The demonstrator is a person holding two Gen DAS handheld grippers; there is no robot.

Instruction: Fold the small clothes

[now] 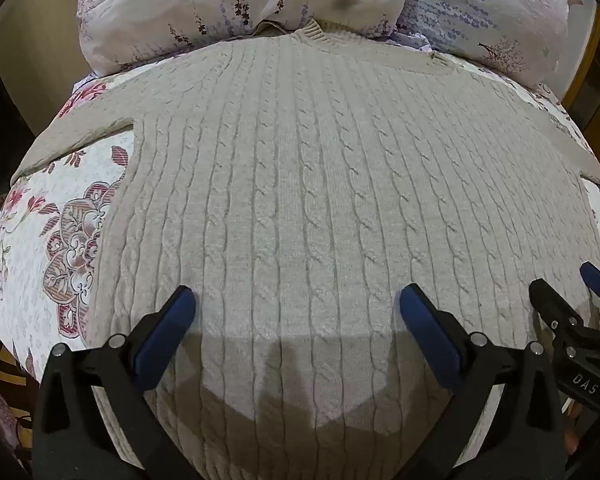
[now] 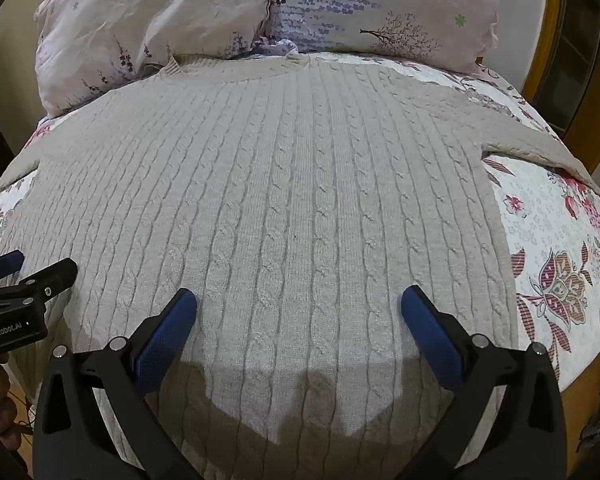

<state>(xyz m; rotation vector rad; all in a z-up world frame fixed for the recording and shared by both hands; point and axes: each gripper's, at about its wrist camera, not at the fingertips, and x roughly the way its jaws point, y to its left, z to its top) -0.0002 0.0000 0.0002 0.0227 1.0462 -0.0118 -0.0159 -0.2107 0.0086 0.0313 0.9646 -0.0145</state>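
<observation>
A beige cable-knit sweater (image 1: 300, 184) lies flat on the bed, collar toward the pillows and sleeves spread to both sides; it also fills the right wrist view (image 2: 292, 200). My left gripper (image 1: 298, 300) is open and empty, hovering over the sweater's lower left part. My right gripper (image 2: 299, 300) is open and empty over its lower right part. The right gripper also shows at the right edge of the left wrist view (image 1: 572, 284), and the left gripper at the left edge of the right wrist view (image 2: 32, 268).
A floral quilt (image 1: 40, 240) covers the bed and also shows in the right wrist view (image 2: 548, 248). Two floral pillows (image 2: 260, 12) lie at the head, touching the collar. A wooden bed frame (image 2: 540, 40) stands at the far right.
</observation>
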